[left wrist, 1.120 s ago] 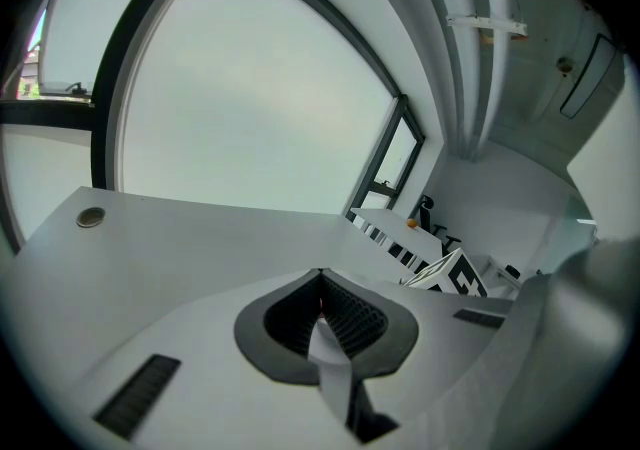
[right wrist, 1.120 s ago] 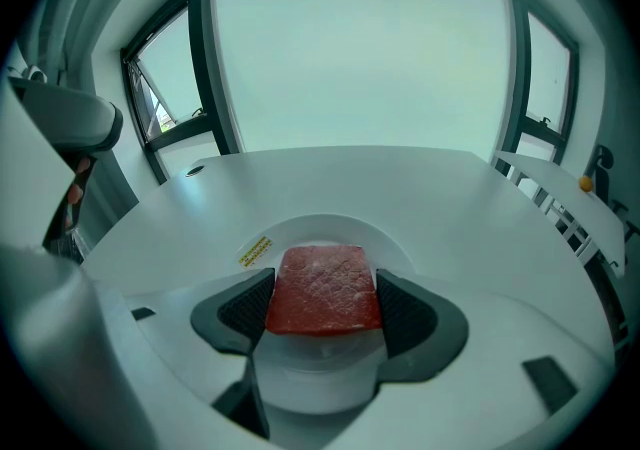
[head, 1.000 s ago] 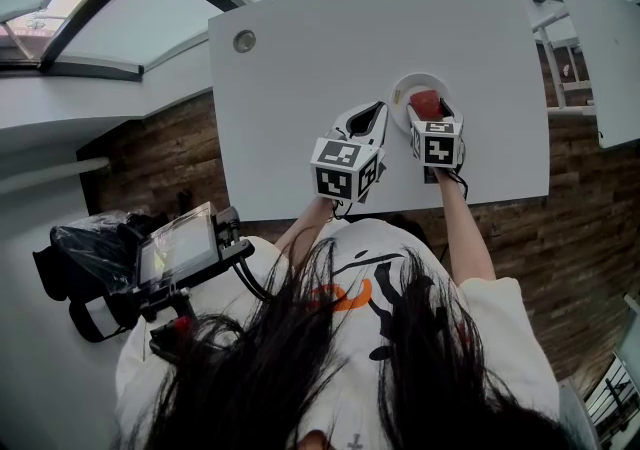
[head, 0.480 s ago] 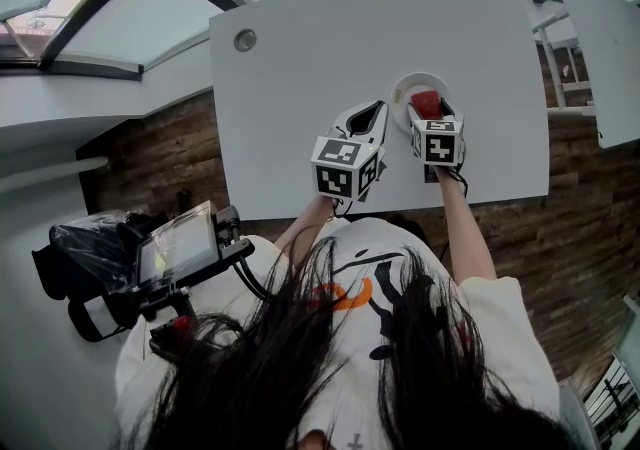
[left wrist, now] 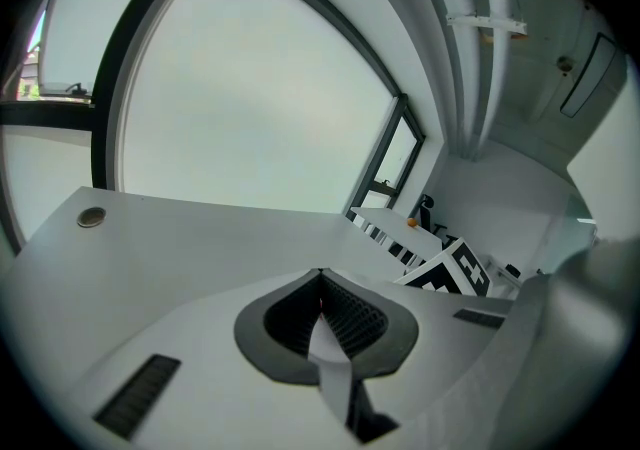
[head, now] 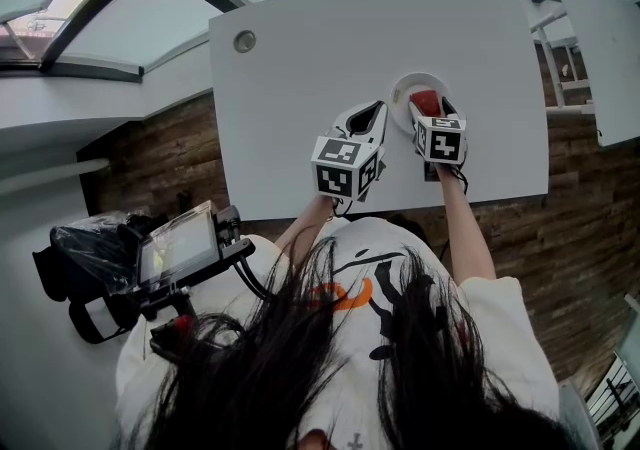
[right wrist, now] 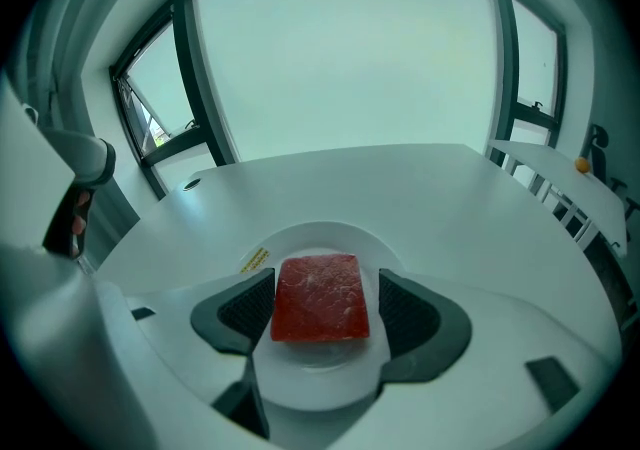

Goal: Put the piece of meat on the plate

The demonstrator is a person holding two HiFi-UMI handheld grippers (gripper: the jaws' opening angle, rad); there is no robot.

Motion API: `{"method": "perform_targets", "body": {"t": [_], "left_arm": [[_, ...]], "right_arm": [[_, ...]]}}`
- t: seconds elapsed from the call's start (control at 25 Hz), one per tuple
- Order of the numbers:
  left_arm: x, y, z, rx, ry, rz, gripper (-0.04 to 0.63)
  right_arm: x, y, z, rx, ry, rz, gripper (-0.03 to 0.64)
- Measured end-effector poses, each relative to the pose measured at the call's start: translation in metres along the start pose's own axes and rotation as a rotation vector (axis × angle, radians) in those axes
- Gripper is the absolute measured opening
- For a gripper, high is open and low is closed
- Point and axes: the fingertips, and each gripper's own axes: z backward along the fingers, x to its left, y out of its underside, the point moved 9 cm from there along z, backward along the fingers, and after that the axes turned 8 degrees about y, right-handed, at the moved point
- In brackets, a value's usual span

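Note:
A red square piece of meat (right wrist: 320, 298) lies flat on a small white plate (right wrist: 318, 230) on the white table (head: 300, 58). My right gripper (right wrist: 326, 290) straddles the meat, open, with a thin gap showing between the right jaw and the meat. In the head view the meat (head: 425, 102) shows on the plate (head: 404, 88) just beyond the right gripper (head: 430, 110). My left gripper (head: 375, 110) rests just left of the plate. Its jaws are shut together on nothing (left wrist: 320, 283).
A round grey grommet (head: 245, 41) is set into the table's far left corner. A yellow sticker (right wrist: 255, 257) sits on the plate's left rim. A second white table (head: 600, 38) stands to the right. Windows rise beyond the table's far edge.
My right gripper's jaws have parted a little from the meat, which now sits lower on the plate. The right gripper shifted slightly. The left gripper has not moved.

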Motion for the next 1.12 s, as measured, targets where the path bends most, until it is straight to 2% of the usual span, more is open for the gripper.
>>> {"method": "perform_targets", "body": {"t": [0.16, 0.44, 0.56, 0.84, 0.88, 0.92, 1.08, 1.12], "left_arm": [[0.000, 0.000, 0.000, 0.001, 0.001, -0.004, 0.006], [-0.004, -0.001, -0.002, 0.002, 0.017, -0.011, 0.006], [-0.006, -0.001, -0.002, 0.003, 0.024, -0.013, 0.006], [-0.007, 0.000, -0.002, 0.008, 0.028, -0.017, 0.006], [-0.008, 0.000, -0.002, 0.009, 0.027, -0.016, 0.006], [-0.008, 0.000, -0.002, 0.009, 0.027, -0.015, 0.006], [-0.008, 0.000, -0.002, 0.010, 0.025, -0.014, 0.006], [-0.008, 0.000, -0.003, 0.009, 0.026, -0.014, 0.006]], "right_arm": [[-0.002, -0.005, 0.009, -0.025, -0.002, -0.028, 0.314], [-0.003, -0.013, 0.035, -0.114, -0.017, -0.146, 0.314], [-0.003, -0.019, 0.046, -0.151, -0.044, -0.204, 0.314], [0.004, -0.030, 0.069, -0.214, -0.088, -0.266, 0.313], [0.003, -0.031, 0.072, -0.223, -0.083, -0.285, 0.213], [0.003, -0.031, 0.074, -0.228, -0.080, -0.303, 0.184], [0.003, -0.028, 0.079, -0.222, -0.085, -0.344, 0.167], [0.002, -0.027, 0.081, -0.225, -0.079, -0.354, 0.098]]}}
